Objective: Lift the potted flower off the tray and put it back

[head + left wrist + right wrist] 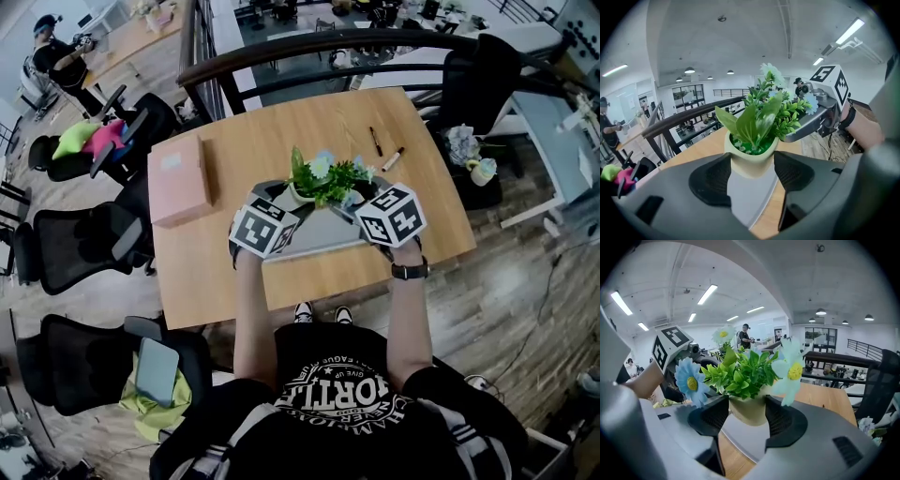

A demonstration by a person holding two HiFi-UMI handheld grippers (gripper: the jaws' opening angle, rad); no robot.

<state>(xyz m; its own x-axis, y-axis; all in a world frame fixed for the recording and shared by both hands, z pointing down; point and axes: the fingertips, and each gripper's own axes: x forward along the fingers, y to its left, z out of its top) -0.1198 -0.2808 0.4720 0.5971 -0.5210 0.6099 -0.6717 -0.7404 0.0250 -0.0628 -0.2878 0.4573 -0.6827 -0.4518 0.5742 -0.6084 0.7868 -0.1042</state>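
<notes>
A cream pot of green leaves and pale blue daisies, the potted flower (319,178), stands on a grey tray (314,236) on the wooden table. My left gripper (279,194) comes at it from the left and my right gripper (362,195) from the right. In the left gripper view the pot (751,159) stands between the open jaws of the left gripper (752,177), and the tray (749,199) lies below. In the right gripper view the right gripper (746,417) flanks the pot (747,409) just as closely. I see no firm squeeze from either one.
A pink box (178,178) lies left of the tray, and two pens (384,150) lie behind it. Black office chairs (75,246) stand to the table's left. A dark railing (281,56) runs behind. The table's near edge is just below the tray.
</notes>
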